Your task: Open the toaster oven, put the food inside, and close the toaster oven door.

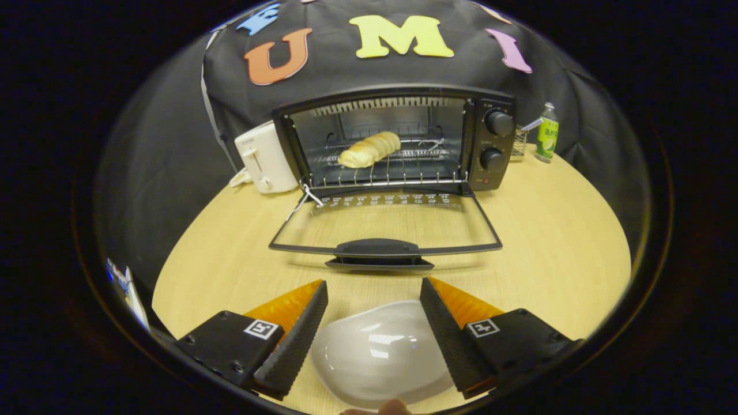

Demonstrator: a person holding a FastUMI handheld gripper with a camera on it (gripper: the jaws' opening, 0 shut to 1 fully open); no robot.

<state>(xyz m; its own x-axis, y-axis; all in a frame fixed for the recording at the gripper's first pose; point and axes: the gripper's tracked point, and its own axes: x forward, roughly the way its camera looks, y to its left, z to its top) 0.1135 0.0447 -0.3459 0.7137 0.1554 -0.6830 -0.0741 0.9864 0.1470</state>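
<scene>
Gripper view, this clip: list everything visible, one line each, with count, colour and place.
toaster oven: one, black, far side of table.
oven door: one, dark frame, folded down flat toward the gripper.
pastry: one, golden, on the oven rack.
toaster: one, white, beside the oven.
bottle: one, green, beyond the oven's knob side.
dish: one, white, empty, between the fingers.
table: one, light wood, round.
gripper: one, open above the dish.

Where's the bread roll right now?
In the gripper view the bread roll lies on the wire rack inside the open toaster oven, beyond the lowered door, far ahead of the open gripper, whose fingers flank a white dish.
</scene>
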